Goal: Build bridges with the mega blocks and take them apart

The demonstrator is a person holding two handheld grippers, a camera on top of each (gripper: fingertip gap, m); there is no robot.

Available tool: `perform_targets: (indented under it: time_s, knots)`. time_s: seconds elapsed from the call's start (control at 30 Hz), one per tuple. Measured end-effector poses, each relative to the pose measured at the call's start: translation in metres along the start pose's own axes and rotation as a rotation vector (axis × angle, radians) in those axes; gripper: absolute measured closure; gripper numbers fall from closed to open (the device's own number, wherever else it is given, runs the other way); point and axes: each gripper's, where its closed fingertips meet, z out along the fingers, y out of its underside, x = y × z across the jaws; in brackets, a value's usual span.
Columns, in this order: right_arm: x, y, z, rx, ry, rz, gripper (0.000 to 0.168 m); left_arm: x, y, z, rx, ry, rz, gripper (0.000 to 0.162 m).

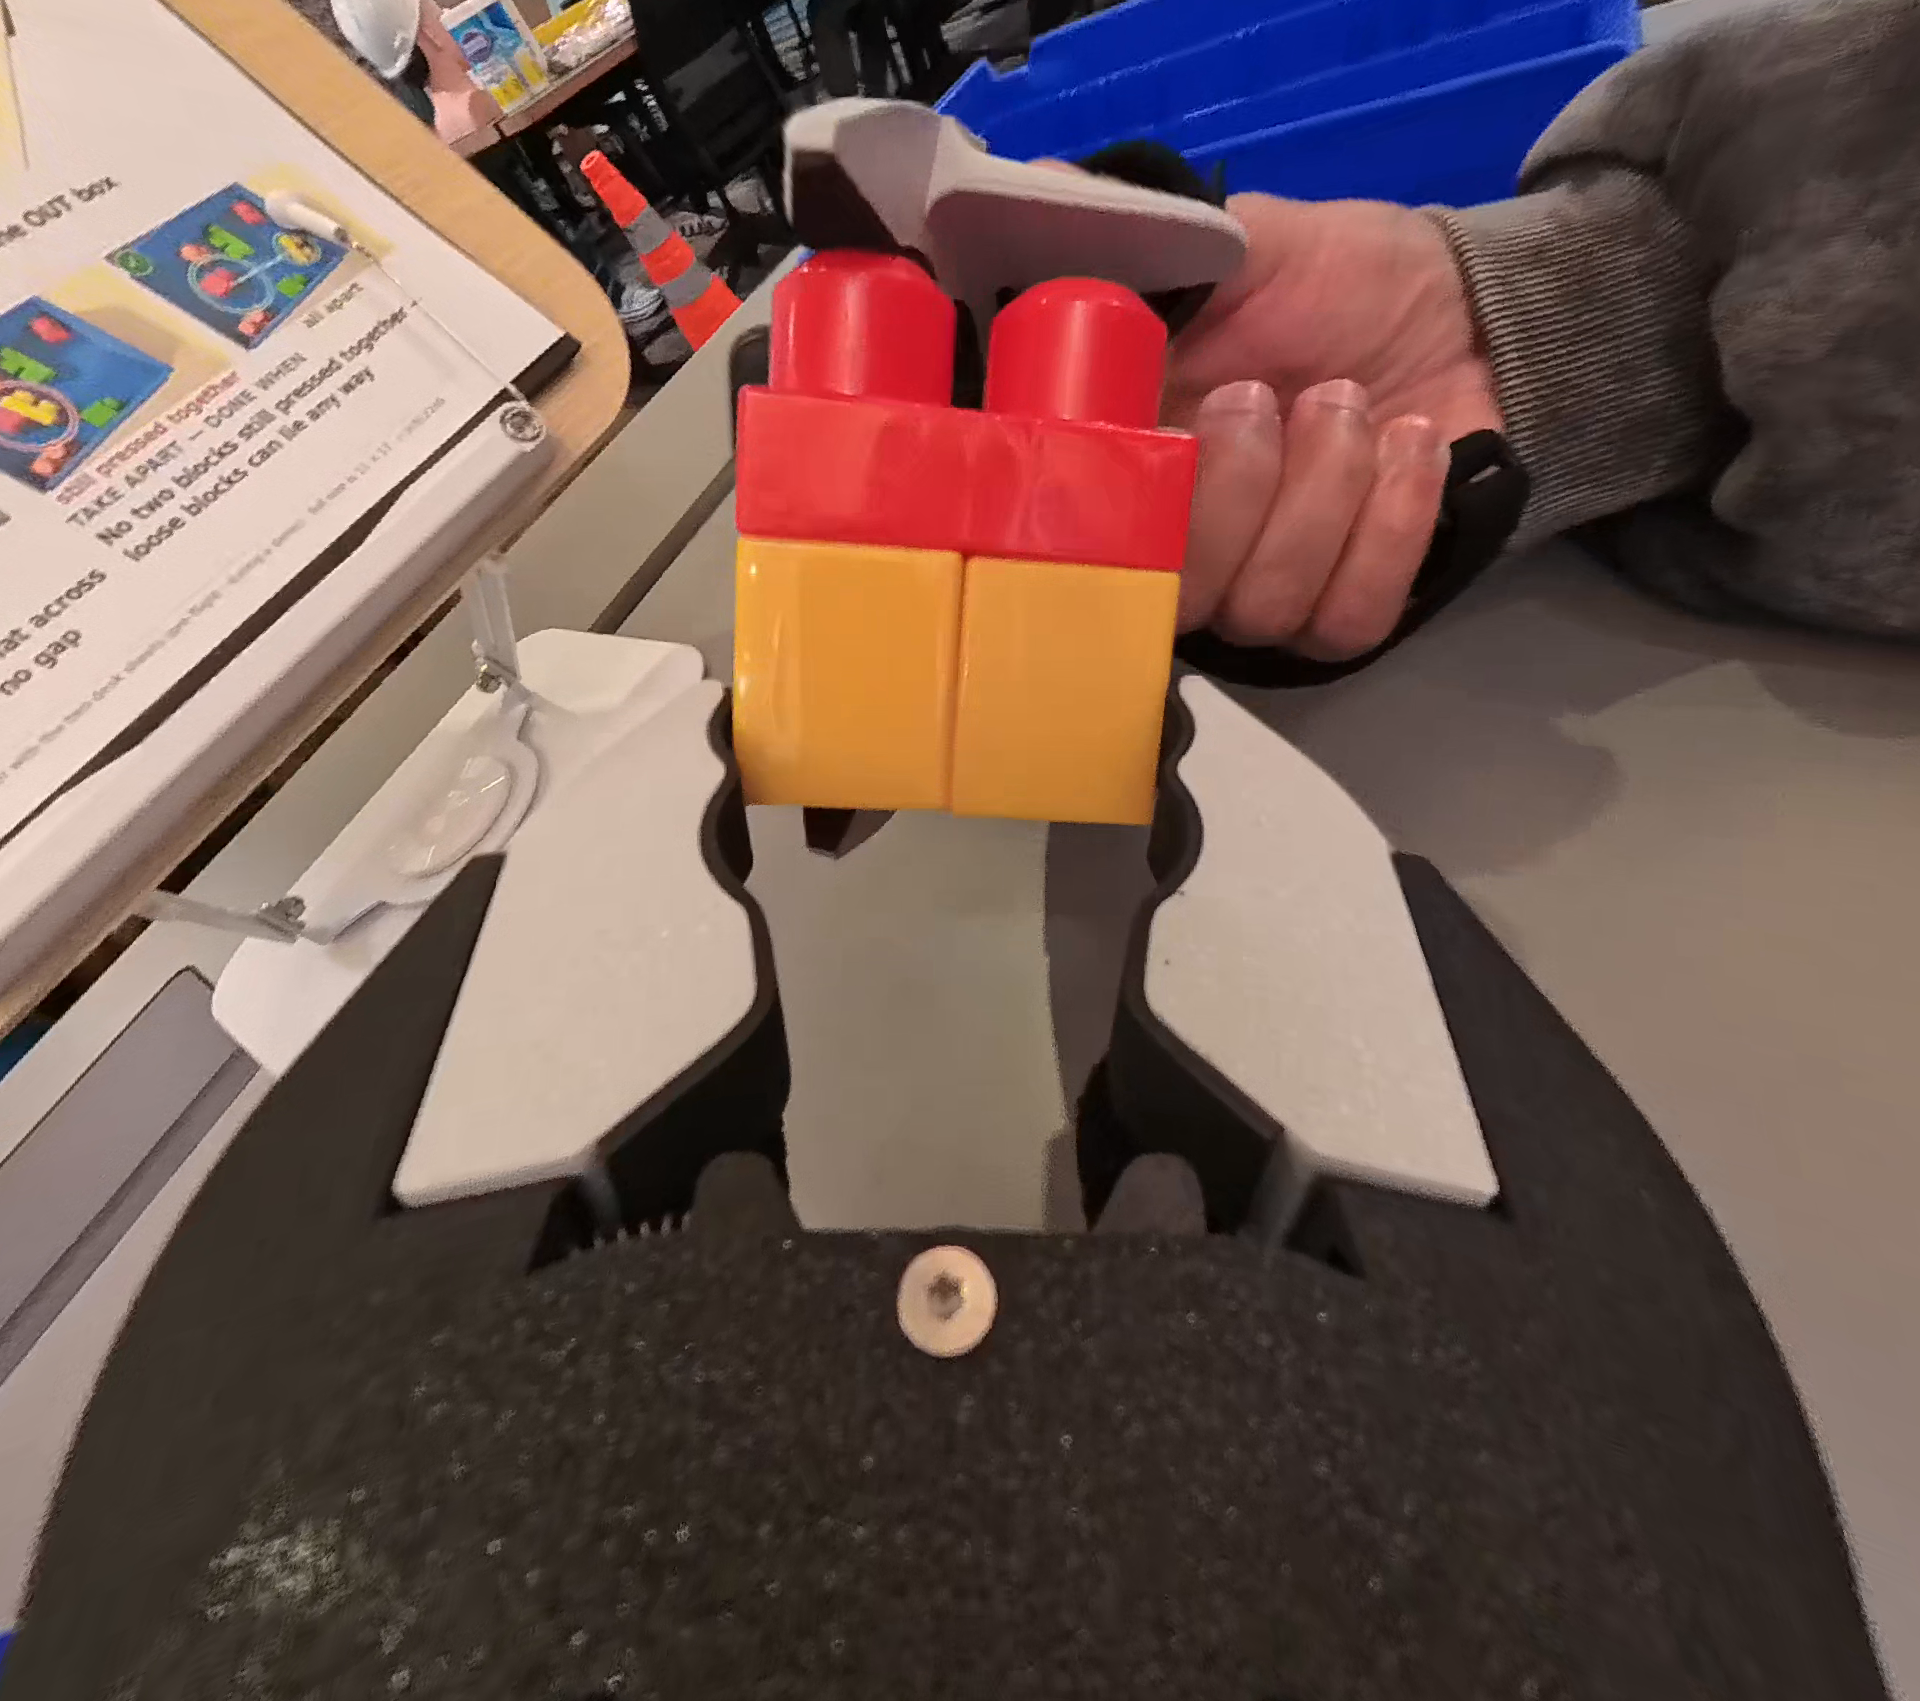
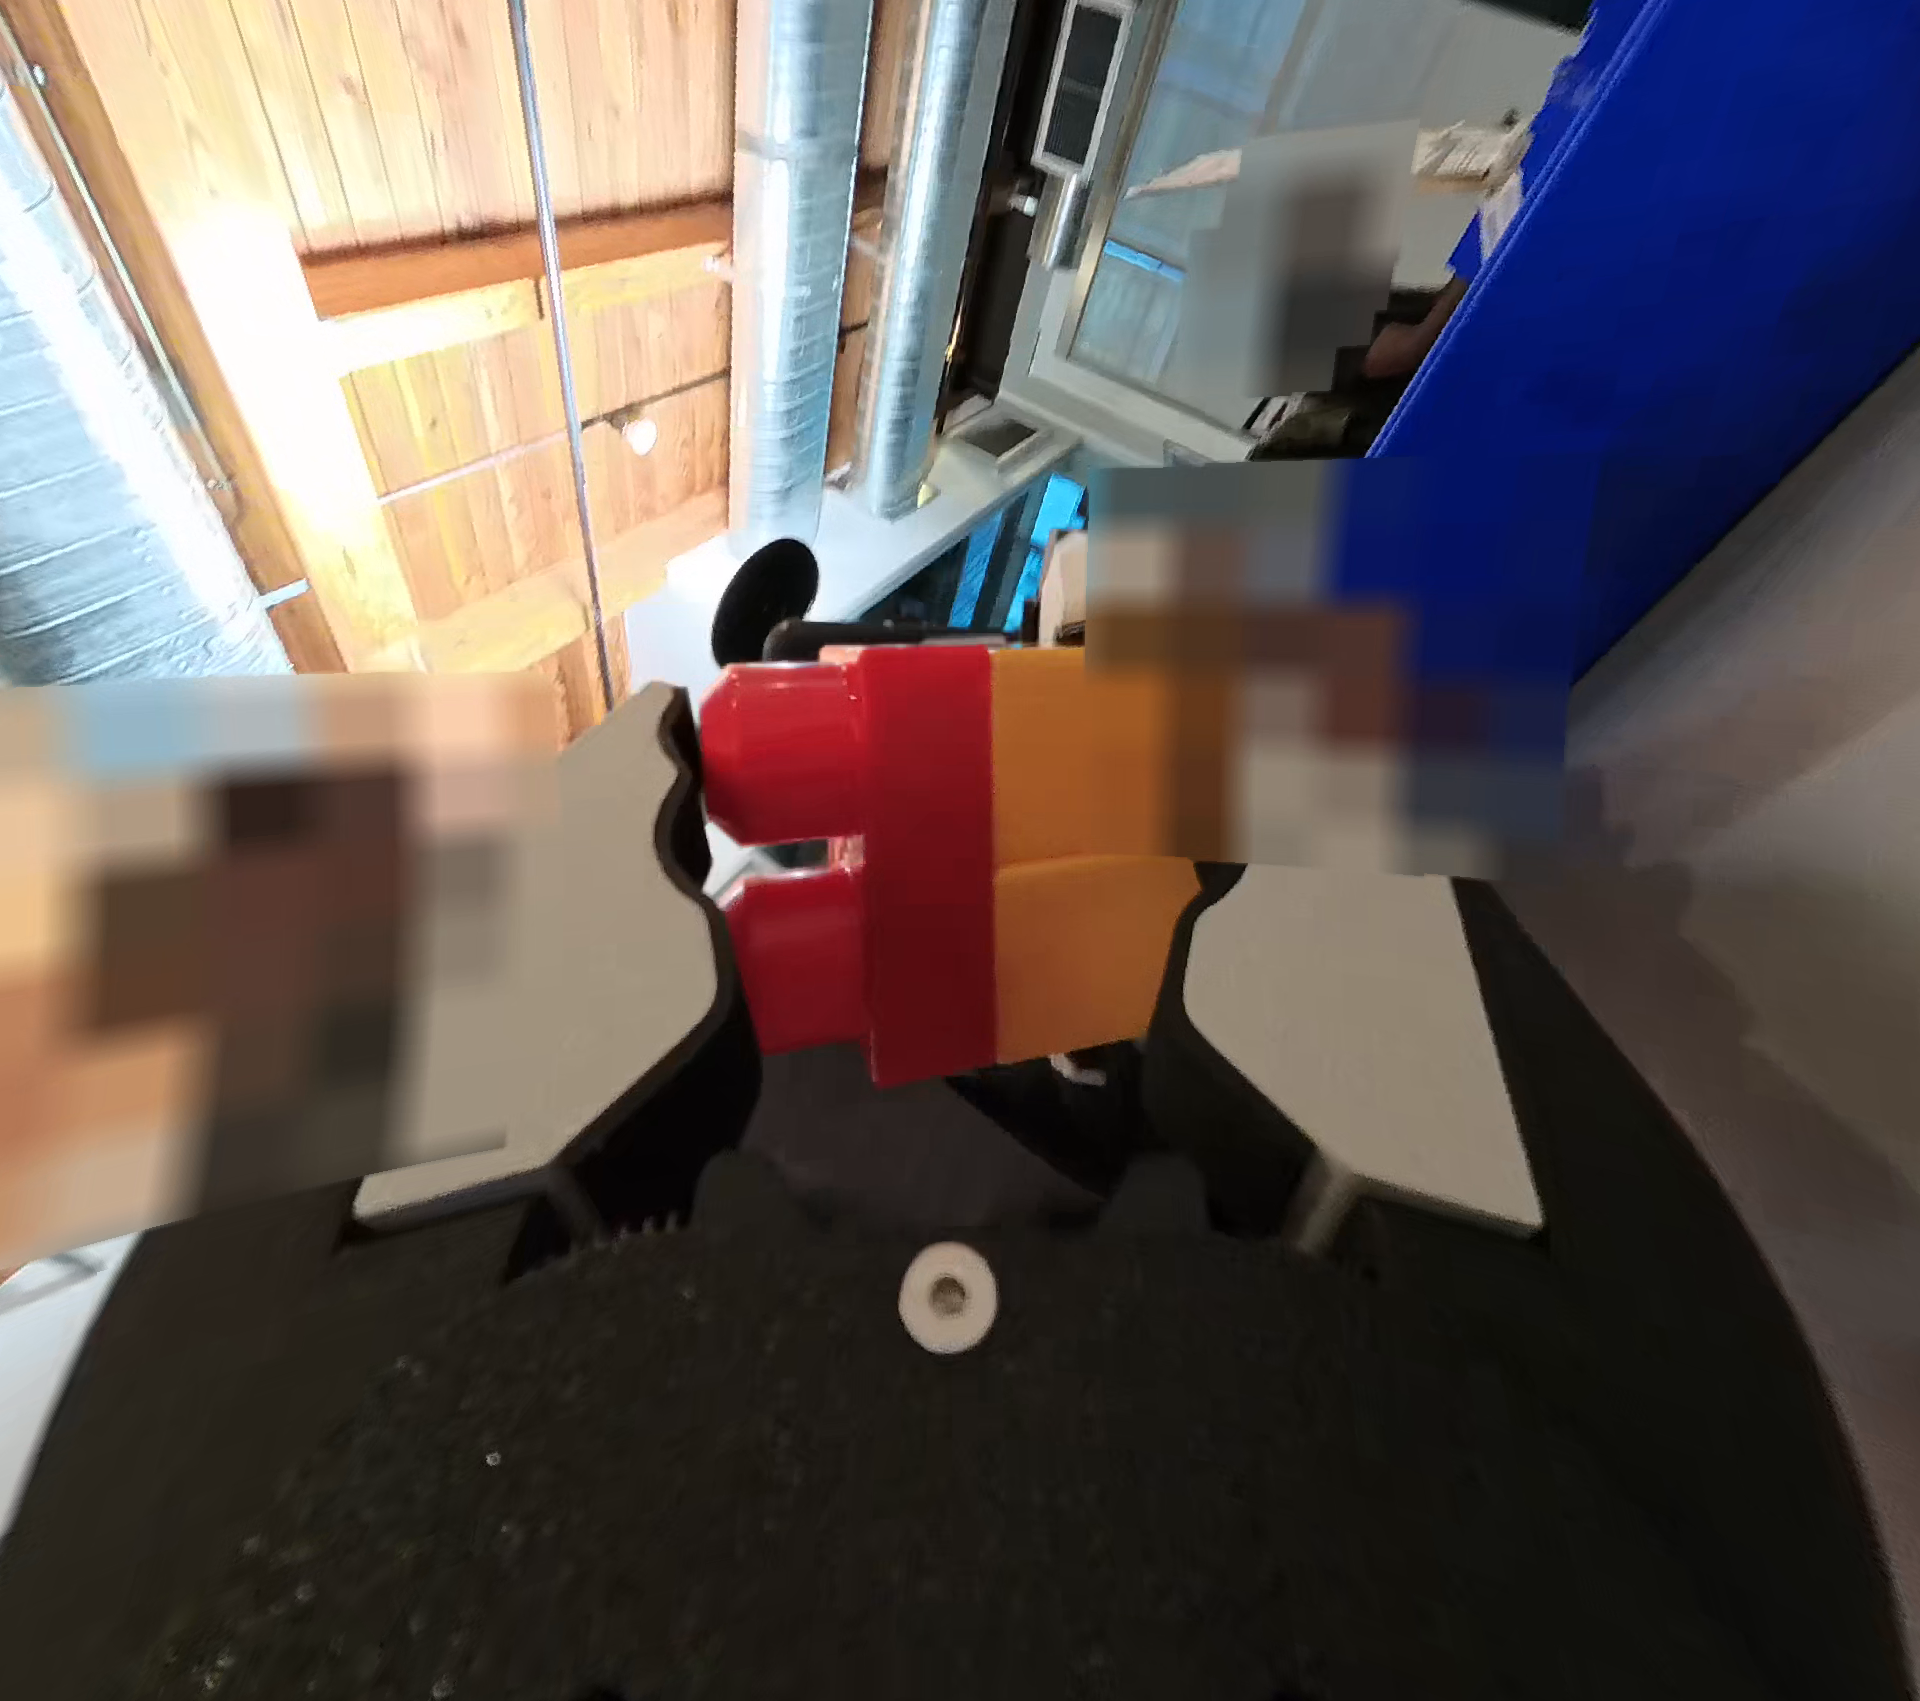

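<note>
A red mega block [image 1: 966, 477] sits pressed on top of a yellow block [image 1: 1060, 685], held above the grey table [image 1: 1621, 872]. My left gripper [image 1: 951, 747] is shut on the yellow block's two sides. My right gripper [image 2: 935, 872] comes in from the right, turned sideways. It clamps the stack end to end, one finger [image 1: 1039, 217] on the red studs and the other's dark tip [image 1: 831, 830] under the yellow block. In the right wrist view the red block [image 2: 925, 862] and the yellow block [image 2: 1081, 945] lie sideways between its fingers.
A blue plastic bin [image 1: 1351, 20] stands behind the stack at the back right. An instruction board [image 1: 260, 404] on a white stand leans at the left. A person's hand [image 1: 1340, 467] in a grey sleeve holds the right gripper. An orange cone [image 1: 665, 259] stands beyond the table.
</note>
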Motion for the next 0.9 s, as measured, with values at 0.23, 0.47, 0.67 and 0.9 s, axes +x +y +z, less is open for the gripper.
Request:
perform_targets:
  time_s: [0.23,0.47,0.67,0.9]
  knots:
    - [0.001,-0.006,-0.010,-0.002,0.421,-0.374,0.072,-0.016,0.006,-0.013,-0.022,-0.119,-0.017,0.087]
    - [0.020,-0.009,-0.014,-0.065,0.812,-0.678,0.084,-0.027,0.025,-0.011,-0.126,-0.237,0.022,0.087]
    - [0.038,0.005,-0.014,-0.188,0.938,-0.664,0.127,-0.011,0.025,-0.006,-0.123,-0.203,0.115,0.087]
    - [0.007,-0.011,-0.033,-0.119,1.052,-0.710,0.131,-0.017,0.011,-0.020,-0.076,-0.433,0.236,0.105]
